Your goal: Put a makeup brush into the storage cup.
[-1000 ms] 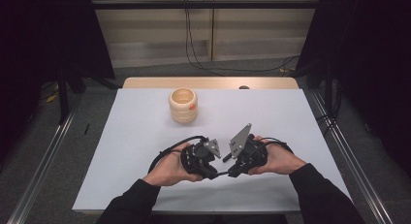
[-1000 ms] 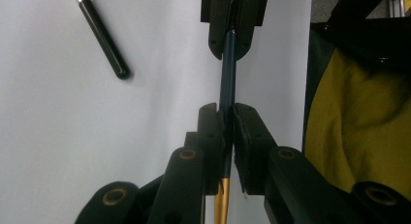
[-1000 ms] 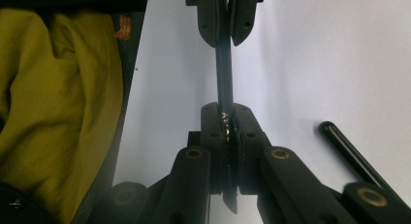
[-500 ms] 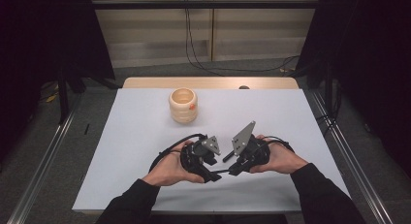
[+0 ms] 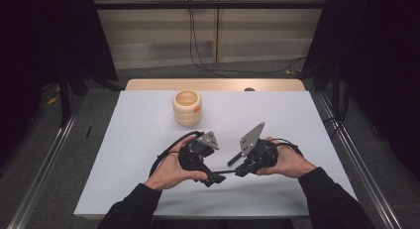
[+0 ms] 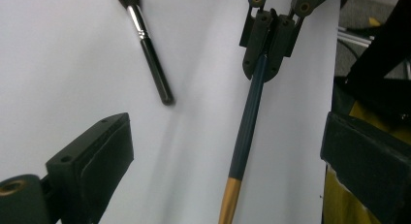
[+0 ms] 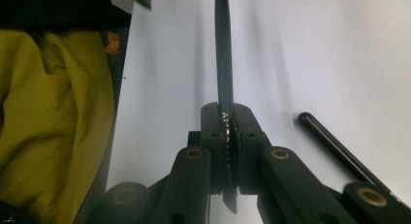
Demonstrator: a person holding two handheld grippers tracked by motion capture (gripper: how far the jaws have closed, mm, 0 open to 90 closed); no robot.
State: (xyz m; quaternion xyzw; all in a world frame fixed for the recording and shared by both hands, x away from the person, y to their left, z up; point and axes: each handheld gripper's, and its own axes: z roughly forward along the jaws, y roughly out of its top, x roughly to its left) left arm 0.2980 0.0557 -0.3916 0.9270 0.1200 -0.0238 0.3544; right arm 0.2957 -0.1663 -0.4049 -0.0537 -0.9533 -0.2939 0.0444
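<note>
My right gripper (image 7: 228,151) is clamped tight on the slim dark-teal brush handle with a gold end (image 6: 247,132); its long axis runs straight out of my jaws toward my left gripper (image 6: 228,156). The left one's jaws have just been opening and now stand wide, w/ the handle passing between them, pads not on it. So the right hand alone carries it, low over the white table sheet (image 5: 297,120).

A second brush, black handle w/ dark bristles (image 6: 148,49), lies loose on the sheet beside us.

The ribbed pale wooden cup (image 5: 187,108) stands well apart, farther up the table; empty, I think, but the inside is poorly seen.
</note>
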